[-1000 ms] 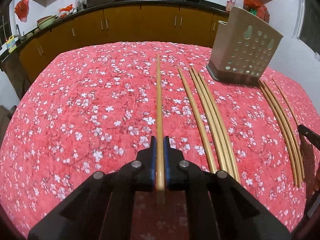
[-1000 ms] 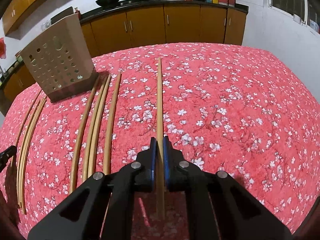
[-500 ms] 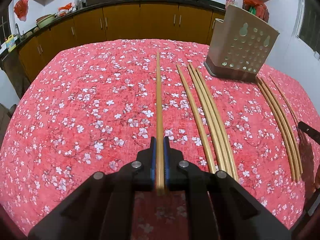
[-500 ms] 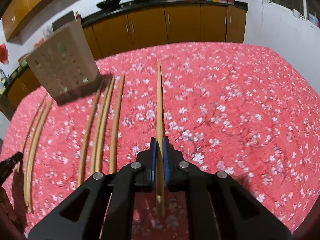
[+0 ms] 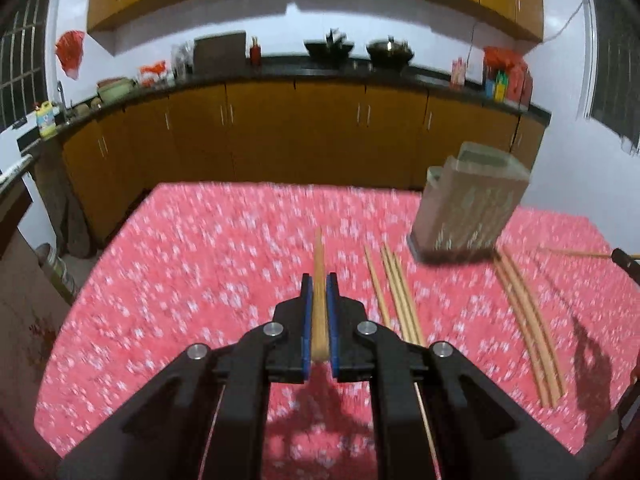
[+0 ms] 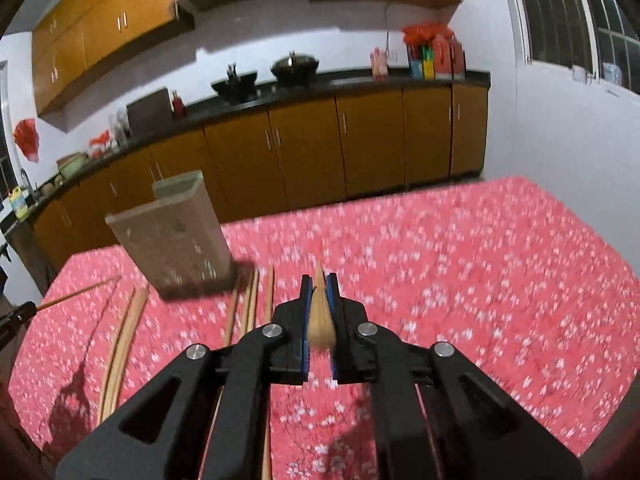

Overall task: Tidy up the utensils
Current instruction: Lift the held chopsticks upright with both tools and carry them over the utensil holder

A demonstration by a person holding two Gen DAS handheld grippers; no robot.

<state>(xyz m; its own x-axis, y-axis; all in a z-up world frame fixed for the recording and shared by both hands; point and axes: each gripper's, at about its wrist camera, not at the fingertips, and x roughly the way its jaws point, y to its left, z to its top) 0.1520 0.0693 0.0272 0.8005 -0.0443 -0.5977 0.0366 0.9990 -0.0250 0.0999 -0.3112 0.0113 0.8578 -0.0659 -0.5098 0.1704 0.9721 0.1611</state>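
Observation:
My left gripper [image 5: 319, 280] is shut on a bamboo chopstick [image 5: 318, 246], which sticks out forward above the red floral tablecloth [image 5: 208, 264]. My right gripper [image 6: 319, 280] is likewise shut on another chopstick [image 6: 320, 322], held off the cloth. A beige perforated utensil holder [image 5: 468, 212] [image 6: 176, 236] stands upright between the two hands. Loose chopsticks lie on the cloth: a few beside the left gripper [image 5: 398, 296] and a few past the holder [image 5: 528, 320]. In the right wrist view the same groups [image 6: 250, 304] [image 6: 124, 340] lie left of the gripper.
Brown cabinets under a dark counter with woks [image 5: 360, 50] run along the back wall. The table's far edge [image 5: 280, 186] faces them. The other hand's gripper tip shows at each frame's edge [image 5: 626, 259] [image 6: 16, 316]. A white wall [image 6: 560, 140] stands to the right.
Both grippers have risen off the table, each carrying its chopstick up. The views have tilted upward, so the wall cabinets show and the table looks farther below.

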